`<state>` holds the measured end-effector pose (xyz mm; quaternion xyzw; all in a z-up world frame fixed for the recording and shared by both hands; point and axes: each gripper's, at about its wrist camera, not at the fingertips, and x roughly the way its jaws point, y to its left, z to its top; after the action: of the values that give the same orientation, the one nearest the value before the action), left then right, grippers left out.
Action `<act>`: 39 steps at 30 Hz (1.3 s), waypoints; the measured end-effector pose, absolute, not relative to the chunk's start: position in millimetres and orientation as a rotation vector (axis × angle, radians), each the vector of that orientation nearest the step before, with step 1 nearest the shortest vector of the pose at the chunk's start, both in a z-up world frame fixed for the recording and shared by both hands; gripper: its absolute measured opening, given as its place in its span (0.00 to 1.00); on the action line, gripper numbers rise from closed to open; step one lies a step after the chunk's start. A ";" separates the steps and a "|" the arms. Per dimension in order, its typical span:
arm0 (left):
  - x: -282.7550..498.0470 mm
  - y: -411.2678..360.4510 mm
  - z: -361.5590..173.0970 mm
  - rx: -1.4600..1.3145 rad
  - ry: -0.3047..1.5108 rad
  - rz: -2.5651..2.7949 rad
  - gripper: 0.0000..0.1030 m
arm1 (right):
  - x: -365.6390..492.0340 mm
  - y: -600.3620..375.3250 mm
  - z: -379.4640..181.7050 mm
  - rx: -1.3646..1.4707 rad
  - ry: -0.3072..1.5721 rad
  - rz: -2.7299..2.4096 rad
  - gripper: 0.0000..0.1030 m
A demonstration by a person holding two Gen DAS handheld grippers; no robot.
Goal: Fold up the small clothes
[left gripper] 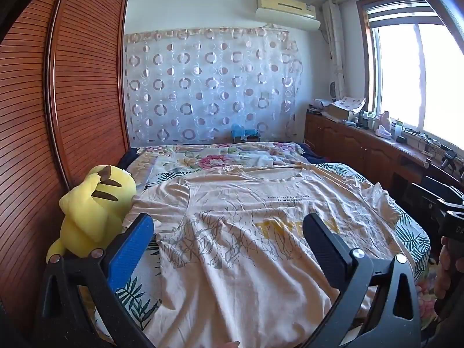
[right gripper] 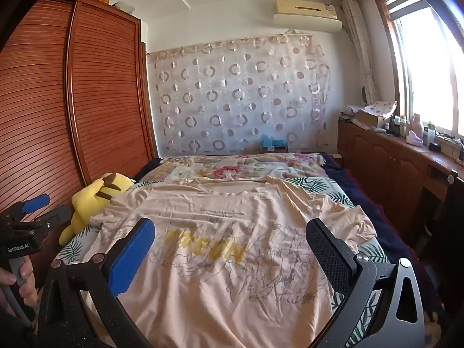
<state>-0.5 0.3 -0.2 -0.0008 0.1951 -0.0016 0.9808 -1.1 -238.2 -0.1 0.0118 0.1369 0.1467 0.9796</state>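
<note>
A pale peach T-shirt (left gripper: 240,232) with yellow letters and a grey line print lies spread flat, front up, on the bed; it also shows in the right wrist view (right gripper: 232,243). Its collar points to the far end and its hem is nearest me. My left gripper (left gripper: 229,226) hangs open and empty above the shirt's left half. My right gripper (right gripper: 230,232) hangs open and empty above the shirt's middle. The left gripper also appears at the left edge of the right wrist view (right gripper: 34,208), held in a hand.
A yellow plush toy (left gripper: 95,211) lies at the bed's left edge by the slatted wooden wardrobe (left gripper: 58,101). A floral quilt (left gripper: 220,156) covers the far end. A wooden counter (left gripper: 377,142) with clutter runs under the window on the right.
</note>
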 end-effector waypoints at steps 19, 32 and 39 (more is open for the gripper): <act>-0.9 6.6 0.6 -0.008 0.403 0.017 1.00 | -2.8 -237.7 0.2 0.027 0.273 0.296 1.00; -2.2 7.4 6.5 -0.006 0.395 0.016 1.00 | -5.3 -233.4 0.2 0.028 0.271 0.299 1.00; -2.2 6.9 8.0 -0.004 0.395 0.015 1.00 | -5.5 -233.3 0.3 0.029 0.271 0.300 1.00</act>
<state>-2.2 6.9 8.0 -0.0019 0.1962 0.0076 0.9805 -5.5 -233.3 0.3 0.0146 0.1347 0.1488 0.9795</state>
